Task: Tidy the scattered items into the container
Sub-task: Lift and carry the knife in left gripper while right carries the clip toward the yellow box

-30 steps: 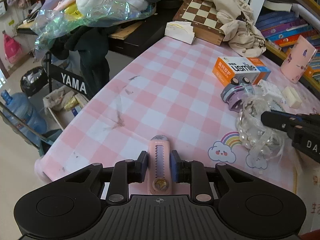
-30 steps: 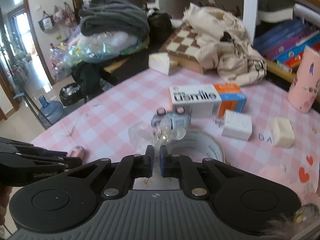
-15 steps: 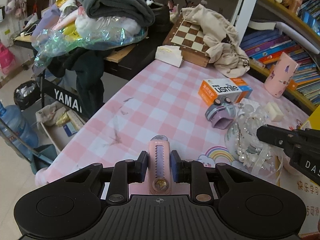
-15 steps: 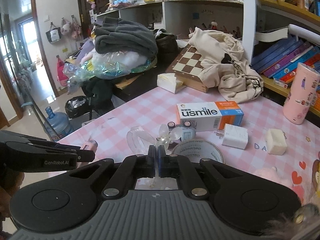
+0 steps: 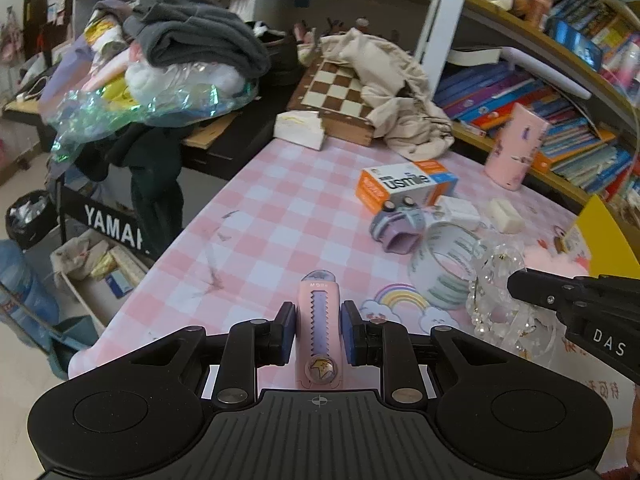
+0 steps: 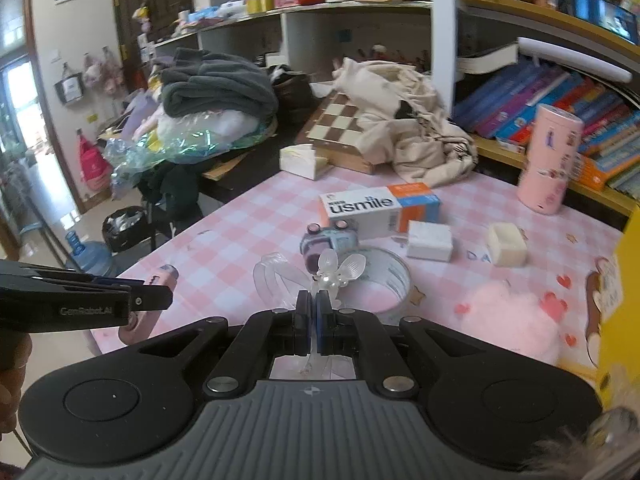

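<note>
1. The left gripper (image 5: 318, 330) stays clenched on a pink utility knife (image 5: 319, 332), which stands lengthwise between the pads at lower centre of the left wrist view, exactly as a second ago.
2. The right gripper (image 6: 313, 318) is still clamped on a clear beaded hair ornament (image 6: 336, 270), its bow sticking up just above the fingertips.
3. Both views now take in more shelf and books at the upper right than before; the pink checked tablecloth (image 5: 280, 216) sits lower in the frame.
4. A yellow container edge (image 5: 604, 236) has come into view at the right; earlier it was out of frame.
5. The orange-and-white box (image 5: 408, 186), purple toy car (image 5: 396, 224) and tape roll (image 5: 444, 260) lie unmoved on the cloth.
</note>
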Available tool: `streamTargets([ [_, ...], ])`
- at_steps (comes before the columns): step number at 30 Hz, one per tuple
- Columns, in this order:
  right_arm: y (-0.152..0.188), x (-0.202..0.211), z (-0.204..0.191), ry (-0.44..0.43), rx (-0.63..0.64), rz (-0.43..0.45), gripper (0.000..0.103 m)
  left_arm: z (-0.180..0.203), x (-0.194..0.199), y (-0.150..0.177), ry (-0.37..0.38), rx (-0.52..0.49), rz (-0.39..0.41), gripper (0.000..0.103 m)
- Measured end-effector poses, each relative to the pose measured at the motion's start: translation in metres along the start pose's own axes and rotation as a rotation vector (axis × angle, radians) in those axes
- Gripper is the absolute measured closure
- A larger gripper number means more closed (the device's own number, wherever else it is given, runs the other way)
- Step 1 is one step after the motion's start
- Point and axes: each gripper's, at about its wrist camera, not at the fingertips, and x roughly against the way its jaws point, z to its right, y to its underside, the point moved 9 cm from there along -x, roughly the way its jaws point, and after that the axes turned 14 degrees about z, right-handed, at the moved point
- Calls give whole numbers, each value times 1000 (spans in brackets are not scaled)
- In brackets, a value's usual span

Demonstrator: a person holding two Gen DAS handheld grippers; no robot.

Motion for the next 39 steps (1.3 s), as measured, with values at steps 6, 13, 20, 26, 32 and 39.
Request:
streamTargets([
  [6, 5, 21, 2, 46, -23, 21, 100, 8, 13, 1, 38, -23, 19, 80],
  [13, 9, 51, 6, 106, -41, 53, 100, 22, 29, 3, 96, -55, 40, 80],
  [20, 12, 75, 9, 159, -58, 77, 100, 32, 42, 6, 138, -75, 54, 80],
  [26, 15, 90, 11, 188, -72, 89, 100, 38, 49, 7, 166, -92, 60, 80],
  [32, 18, 101, 12, 214, -86, 91, 100, 44, 54, 10, 194, -107, 58, 80],
  [39, 25, 115, 15, 250, -103, 92, 100, 54, 60, 15, 232, -127, 51, 80],
])
